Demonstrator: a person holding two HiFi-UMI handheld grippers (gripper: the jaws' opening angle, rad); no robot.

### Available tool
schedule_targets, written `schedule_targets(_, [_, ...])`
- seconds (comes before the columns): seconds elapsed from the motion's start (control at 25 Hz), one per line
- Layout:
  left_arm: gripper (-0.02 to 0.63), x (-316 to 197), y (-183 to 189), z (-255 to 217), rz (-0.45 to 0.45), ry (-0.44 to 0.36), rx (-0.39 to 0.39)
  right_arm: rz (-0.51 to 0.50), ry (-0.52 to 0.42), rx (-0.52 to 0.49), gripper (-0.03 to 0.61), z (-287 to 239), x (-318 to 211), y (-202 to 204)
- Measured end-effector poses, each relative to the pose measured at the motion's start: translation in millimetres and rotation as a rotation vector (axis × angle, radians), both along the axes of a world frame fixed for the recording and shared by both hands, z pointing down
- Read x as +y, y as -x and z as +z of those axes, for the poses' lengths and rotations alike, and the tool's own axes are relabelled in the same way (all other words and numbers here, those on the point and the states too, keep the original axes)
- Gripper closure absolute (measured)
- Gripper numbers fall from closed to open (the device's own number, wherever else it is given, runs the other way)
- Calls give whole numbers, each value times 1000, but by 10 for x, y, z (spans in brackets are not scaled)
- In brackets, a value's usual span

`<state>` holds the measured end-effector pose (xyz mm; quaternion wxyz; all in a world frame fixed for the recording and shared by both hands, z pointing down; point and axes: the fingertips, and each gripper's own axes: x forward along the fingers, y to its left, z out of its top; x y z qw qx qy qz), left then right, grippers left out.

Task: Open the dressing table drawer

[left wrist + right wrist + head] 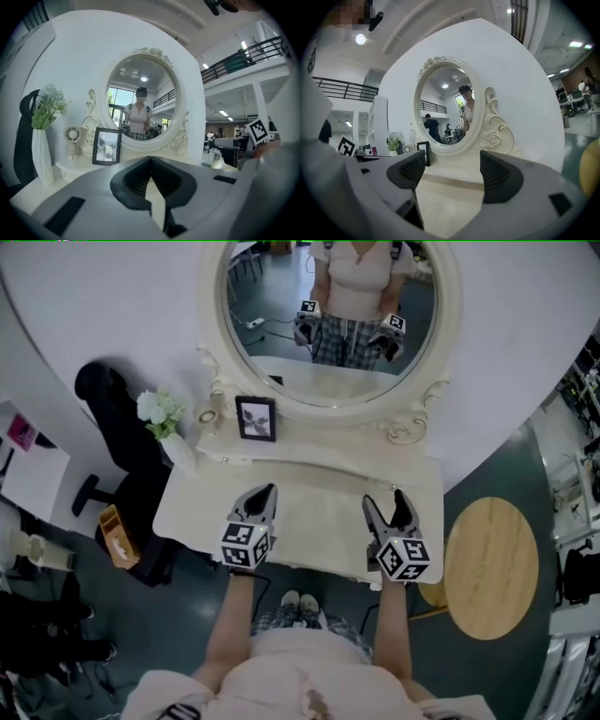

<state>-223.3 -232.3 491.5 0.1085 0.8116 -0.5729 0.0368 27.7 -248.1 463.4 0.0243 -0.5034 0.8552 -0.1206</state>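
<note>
The cream dressing table (309, 486) stands in front of me with its oval mirror (333, 310) at the back. Its drawer is hidden under the tabletop in the head view, and neither gripper view shows it. My left gripper (266, 493) hovers over the left half of the tabletop with its jaws shut and nothing between them; the left gripper view shows that gripper (150, 160) with its tips pressed together. My right gripper (385, 502) is held over the right half, open and empty, and in its own view this gripper (452, 174) has a wide gap.
A black picture frame (256, 418), a small round ornament (207, 415) and a white vase of flowers (165, 418) stand on the raised back shelf. A black chair (127, 442) is at the table's left, a round wooden table (491, 566) at its right.
</note>
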Motion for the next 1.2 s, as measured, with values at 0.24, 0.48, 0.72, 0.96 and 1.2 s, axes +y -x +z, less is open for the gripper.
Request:
schedule_targets(0.24, [588,-135,-102,38,53,6,13,64,7,8,215,52,31,-126])
schedule_targets(0.48, [586,-155,-189,122,75,23,18,91,21,27,225,160,16,-198])
schedule_targets(0.72, [587,-189,-278,219,92,49,11,128,53,49,241,321,-48,-344])
schedule_targets(0.96, [587,-287,-394,381,109,82,13,172,119,103,259,635,-184,-523])
schedule_targets(1.2, [587,-449,-532,640,133,139,9,206,208,165,319,1029,-418,-673])
